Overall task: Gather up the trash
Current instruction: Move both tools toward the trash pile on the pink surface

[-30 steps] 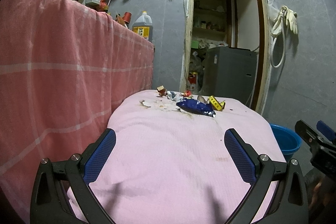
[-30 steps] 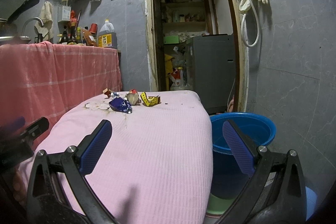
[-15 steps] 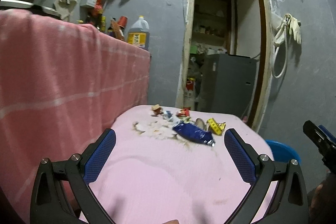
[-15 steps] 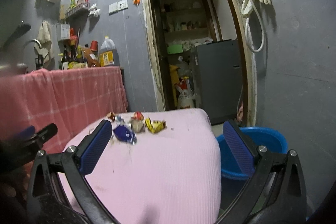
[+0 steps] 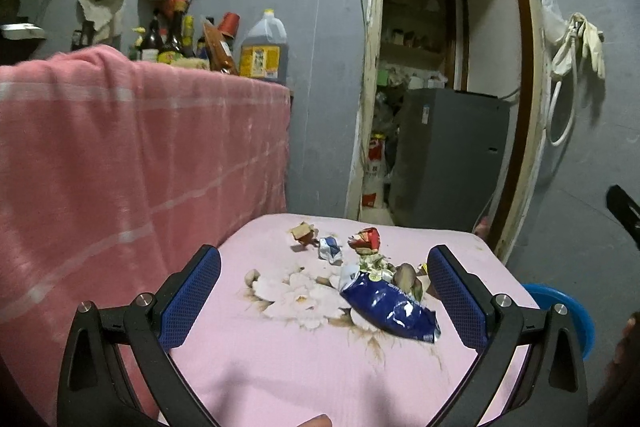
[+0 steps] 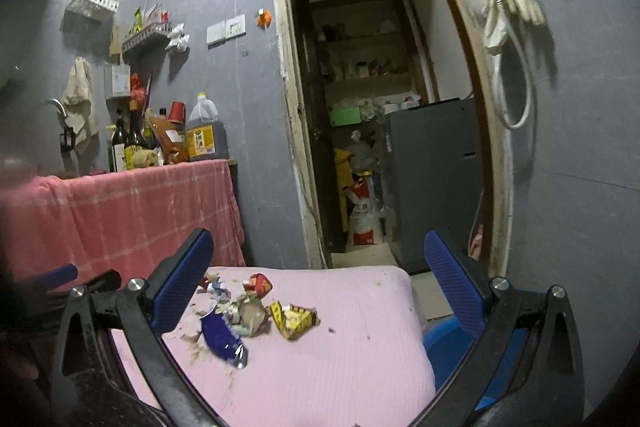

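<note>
Two empty, wide-spread tools above littered wrappers.

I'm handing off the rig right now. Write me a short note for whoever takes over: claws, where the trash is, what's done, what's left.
Left claw: open, empty, above the pink table, facing the trash.
Right claw: open, empty, also aimed at the pile.
Trash sits in a cluster toward the far end of the table: blue wrapper, yellow wrapper, red wrapper, small white wrapper, brown scrap, crumpled paper.
Blue basin is on the floor by the table's right side.
Done: nothing picked up yet.
Left: grab every piece; the basin looks like the likely drop spot.
</note>
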Available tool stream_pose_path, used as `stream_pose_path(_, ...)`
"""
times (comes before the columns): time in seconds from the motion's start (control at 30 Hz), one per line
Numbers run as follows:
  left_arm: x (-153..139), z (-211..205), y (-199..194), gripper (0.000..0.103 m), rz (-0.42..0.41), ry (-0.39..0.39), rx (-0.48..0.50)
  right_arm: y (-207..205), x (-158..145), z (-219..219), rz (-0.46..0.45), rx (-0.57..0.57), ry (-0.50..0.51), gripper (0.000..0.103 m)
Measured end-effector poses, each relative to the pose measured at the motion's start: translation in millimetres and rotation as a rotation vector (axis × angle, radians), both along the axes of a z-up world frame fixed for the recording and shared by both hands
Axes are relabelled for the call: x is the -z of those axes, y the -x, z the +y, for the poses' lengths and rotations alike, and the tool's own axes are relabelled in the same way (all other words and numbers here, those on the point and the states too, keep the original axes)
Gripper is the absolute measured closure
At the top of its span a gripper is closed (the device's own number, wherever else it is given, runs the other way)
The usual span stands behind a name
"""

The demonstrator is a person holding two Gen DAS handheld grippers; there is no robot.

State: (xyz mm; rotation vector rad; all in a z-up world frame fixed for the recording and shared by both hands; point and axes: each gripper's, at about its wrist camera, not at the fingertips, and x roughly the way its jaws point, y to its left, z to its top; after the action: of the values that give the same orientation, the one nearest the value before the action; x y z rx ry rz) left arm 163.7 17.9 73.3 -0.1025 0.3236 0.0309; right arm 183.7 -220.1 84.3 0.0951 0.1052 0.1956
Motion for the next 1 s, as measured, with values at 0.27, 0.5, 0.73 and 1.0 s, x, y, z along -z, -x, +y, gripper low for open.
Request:
stream_pose_path(0.27, 20.4, -10.1, -50.1, 0.002, 0.127, -0.035, 0.021, -60.4, 27.0, 11.1, 0.164, -0.023, 0.084, 0.0)
stream_pose_path(0.5, 44.2, -16.8, -88.0, 0.003, 0.306, 0.021, 0.12, -99.8, 58.1, -1.2, 0.374, -0.074, 0.052, 0.0)
stream_pose_path(0.73, 58.9, -23.3, -109.3, 0.03, 0.414, 0.062, 0.18, -127.4, 81.7, -3.4, 0.525, -0.093, 0.042, 0.001)
stream_pose_path(1.0, 75.5, -25.3, -123.5, 0.055, 0.528, 0.199, 0.256, -151.6, 95.4, 12.6, 0.617, -0.186, 0.048, 0.031)
